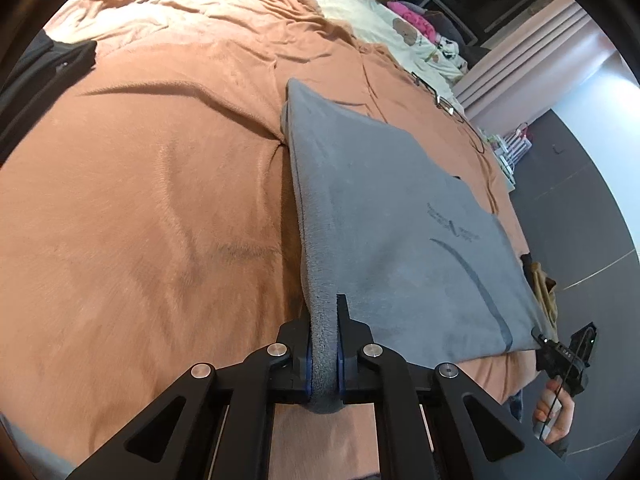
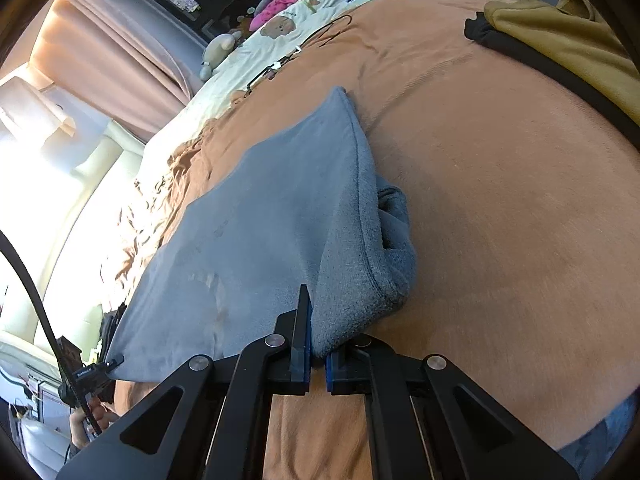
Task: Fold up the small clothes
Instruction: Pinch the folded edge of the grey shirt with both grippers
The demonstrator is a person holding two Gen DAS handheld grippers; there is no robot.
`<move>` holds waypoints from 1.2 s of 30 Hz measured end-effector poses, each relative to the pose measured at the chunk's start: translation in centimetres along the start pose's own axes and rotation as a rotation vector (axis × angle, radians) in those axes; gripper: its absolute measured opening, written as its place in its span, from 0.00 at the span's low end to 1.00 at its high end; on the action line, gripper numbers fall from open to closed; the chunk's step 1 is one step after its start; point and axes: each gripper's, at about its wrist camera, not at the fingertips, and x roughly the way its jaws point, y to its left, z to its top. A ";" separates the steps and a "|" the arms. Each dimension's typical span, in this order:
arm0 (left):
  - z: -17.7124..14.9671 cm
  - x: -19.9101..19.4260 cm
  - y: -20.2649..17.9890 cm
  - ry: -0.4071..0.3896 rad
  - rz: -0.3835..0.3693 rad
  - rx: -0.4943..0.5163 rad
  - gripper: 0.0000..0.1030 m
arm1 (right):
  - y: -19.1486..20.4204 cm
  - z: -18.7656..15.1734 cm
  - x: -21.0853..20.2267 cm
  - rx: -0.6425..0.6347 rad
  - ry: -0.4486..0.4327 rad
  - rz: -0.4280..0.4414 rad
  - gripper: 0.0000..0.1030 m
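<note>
Your left gripper point(image 1: 325, 354) is pinching the thick rolled edge of the grey garment point(image 1: 400, 220) at its near left corner, with the cloth bunched between the blue pads. Keep that pinch firm, because the roll is bulky and could slide out if you pull sideways.

The garment lies on the orange bedspread point(image 1: 140, 200), and it looks partly lifted at the near edge. Its long axis runs away from you toward the head of the bed, and its far corner tapers to a point in that direction. The faint printed mark sits near the right side in the left wrist view.

Your right gripper point(image 2: 318, 344) is clamped on the other near corner of the same garment point(image 2: 260, 220), with a fold of fleece held between its pads. A loose lump of cloth hangs beside that edge on the right.

For a clean fold, I would raise both corners level, keep the near edge taut between them, and carry it straight along the long axis toward the far point. Tuck the loose lump under before you lay it down.
</note>
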 end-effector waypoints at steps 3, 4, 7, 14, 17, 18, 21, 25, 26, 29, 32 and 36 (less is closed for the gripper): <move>-0.9 -1.0 0.2 0.004 -0.004 -0.001 0.08 | 0.1 -0.7 -1.1 -0.011 0.008 -0.003 0.01; -1.1 -1.2 0.3 0.008 -0.005 -0.005 0.08 | -0.1 -0.6 -1.4 -0.015 0.011 -0.003 0.01; -2.4 -1.8 0.9 0.017 -0.008 -0.022 0.08 | -0.2 -1.3 -2.4 -0.023 0.022 -0.006 0.01; -4.0 -1.7 0.9 0.010 0.007 0.003 0.10 | 0.8 -2.4 -2.8 -0.132 0.027 -0.152 0.02; -4.3 -0.9 0.9 0.009 0.033 -0.011 0.17 | 1.3 -2.5 -3.0 -0.136 0.029 -0.182 0.03; -4.5 -0.7 1.0 0.007 0.038 -0.020 0.27 | 1.5 -2.3 -3.3 -0.135 0.020 -0.189 0.04; -5.1 -0.6 1.3 -0.010 0.040 -0.042 0.39 | 2.5 -2.0 -4.1 -0.147 -0.007 -0.201 0.09; -6.0 -0.7 1.9 -0.038 0.028 -0.063 0.43 | 4.4 -1.5 -4.7 -0.195 -0.021 -0.229 0.27; -6.3 -0.8 2.0 -0.044 0.022 -0.073 0.43 | 4.8 -1.6 -4.9 -0.199 -0.030 -0.232 0.30; -7.1 -0.8 2.6 -0.063 0.002 -0.112 0.43 | 5.7 -1.9 -6.0 -0.208 -0.072 -0.260 0.41; -7.6 -0.9 2.8 -0.086 -0.007 -0.122 0.43 | 6.8 -2.0 -6.7 -0.224 -0.110 -0.309 0.42; -8.1 -1.5 3.4 -0.114 -0.043 -0.173 0.43 | 10.1 -2.4 -6.6 -0.277 -0.130 -0.326 0.42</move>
